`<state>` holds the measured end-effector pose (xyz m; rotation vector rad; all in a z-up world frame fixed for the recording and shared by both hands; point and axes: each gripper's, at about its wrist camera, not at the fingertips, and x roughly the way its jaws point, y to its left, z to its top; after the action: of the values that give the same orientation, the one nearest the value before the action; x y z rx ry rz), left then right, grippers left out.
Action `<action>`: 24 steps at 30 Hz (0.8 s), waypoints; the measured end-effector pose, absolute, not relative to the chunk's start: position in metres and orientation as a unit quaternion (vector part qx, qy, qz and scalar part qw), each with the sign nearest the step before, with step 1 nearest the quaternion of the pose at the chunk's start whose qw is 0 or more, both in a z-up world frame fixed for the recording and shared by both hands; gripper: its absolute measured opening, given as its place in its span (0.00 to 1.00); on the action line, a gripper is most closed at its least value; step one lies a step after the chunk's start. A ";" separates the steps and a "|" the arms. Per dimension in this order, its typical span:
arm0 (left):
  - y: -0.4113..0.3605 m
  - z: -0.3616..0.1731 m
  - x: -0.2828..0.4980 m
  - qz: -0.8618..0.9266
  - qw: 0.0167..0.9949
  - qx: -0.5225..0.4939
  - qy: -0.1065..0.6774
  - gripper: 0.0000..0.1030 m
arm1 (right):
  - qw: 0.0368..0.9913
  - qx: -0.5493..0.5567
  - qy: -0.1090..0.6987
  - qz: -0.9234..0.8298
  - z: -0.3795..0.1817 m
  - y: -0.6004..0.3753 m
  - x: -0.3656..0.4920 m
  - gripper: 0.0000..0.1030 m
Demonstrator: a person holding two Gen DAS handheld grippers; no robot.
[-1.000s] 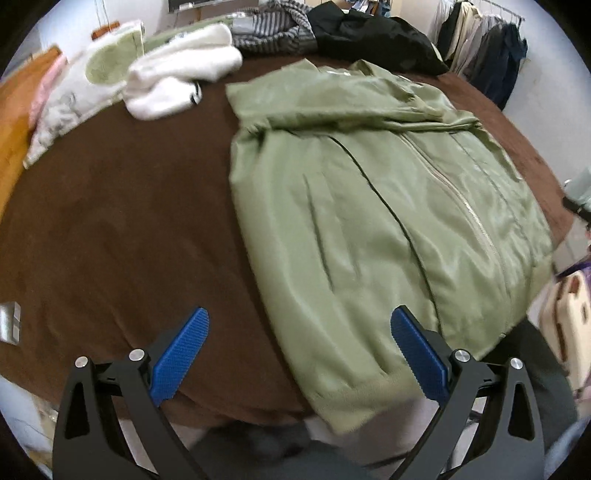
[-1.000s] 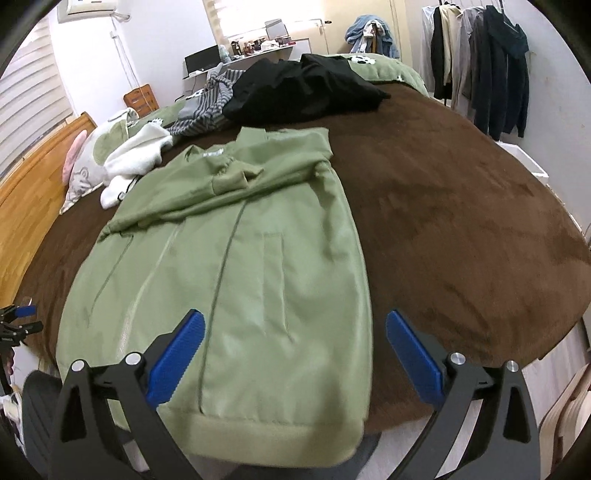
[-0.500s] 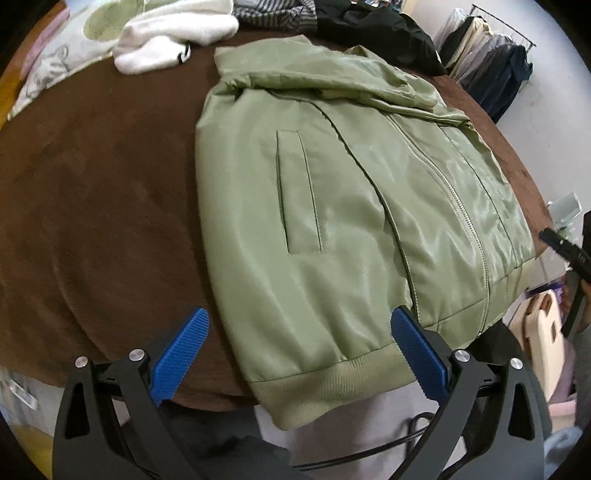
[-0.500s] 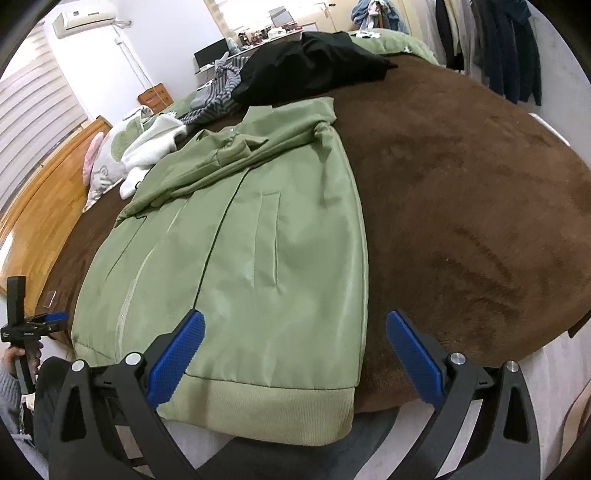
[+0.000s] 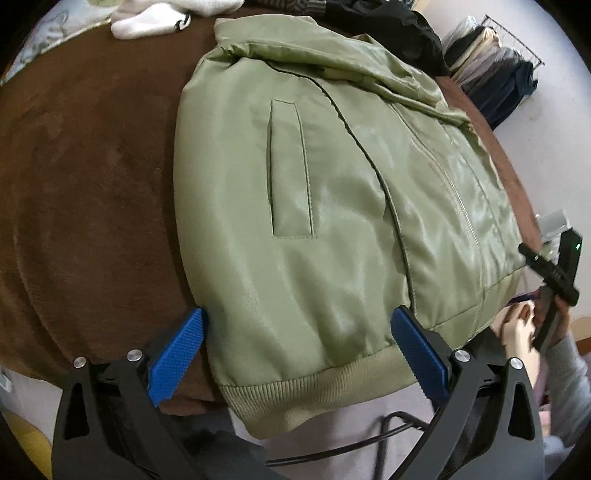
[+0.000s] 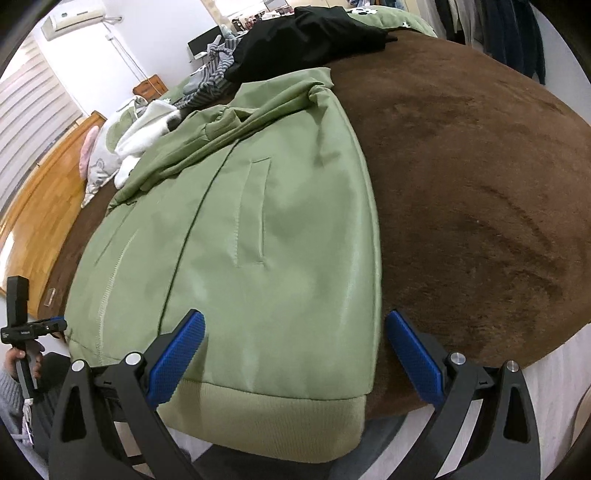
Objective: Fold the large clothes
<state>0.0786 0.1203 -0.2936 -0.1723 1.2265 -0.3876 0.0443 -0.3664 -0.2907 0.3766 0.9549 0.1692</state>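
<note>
Broadly, a bed under a brown plush blanket point(image 6: 480, 177), with a wooden headboard point(image 6: 40, 206) along one side. Farther back on it: a black garment point(image 6: 306, 40), a striped grey piece point(image 6: 210, 81), a white fleece item point(image 5: 166, 14) and a pale green-and-white pillow point(image 6: 107, 147). On the wall, an air conditioner point(image 6: 74, 18) above slatted blinds point(image 6: 29, 110); to the other side, a rack of dark hanging clothes point(image 5: 495, 77).

Spread flat near the bed's near edge, an olive-green bomber jacket point(image 5: 332, 206), front up and zipped shut. Satin-like shell, a welt pocket on each front panel, sleeves folded in across the chest near the collar. Ribbed hem point(image 6: 266, 417) draped just over the blanket's edge.

Left gripper point(image 5: 299, 356) with blue pads spread wide, straddling the hem corner on its side, one pad point(image 5: 177, 362) beside the jacket's edge and the other over the fabric; gripping nothing. Right gripper point(image 6: 295, 358) likewise spread wide over the opposite hem corner, one pad point(image 6: 413, 358) over bare blanket; pinching nothing.
</note>
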 end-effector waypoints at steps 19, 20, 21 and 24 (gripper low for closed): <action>0.111 -0.290 0.072 -0.200 0.796 -0.091 0.564 0.94 | 0.863 0.171 0.464 0.103 -0.287 -0.359 0.044 0.95; 0.109 -0.287 0.072 -0.203 0.796 -0.095 0.562 0.94 | 0.862 0.177 0.463 0.106 -0.286 -0.359 0.044 0.94; 0.108 -0.285 0.073 -0.205 0.796 -0.097 0.561 0.94 | 0.862 0.179 0.463 0.107 -0.284 -0.359 0.044 0.92; 0.104 -0.289 0.073 -0.203 0.794 -0.084 0.567 0.93 | 0.863 0.174 0.463 0.103 -0.282 -0.360 0.041 0.78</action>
<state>0.0727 0.1037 -0.2889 -0.1806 1.2189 -0.4369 0.0411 -0.3598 -0.2823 0.3640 0.9712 0.2150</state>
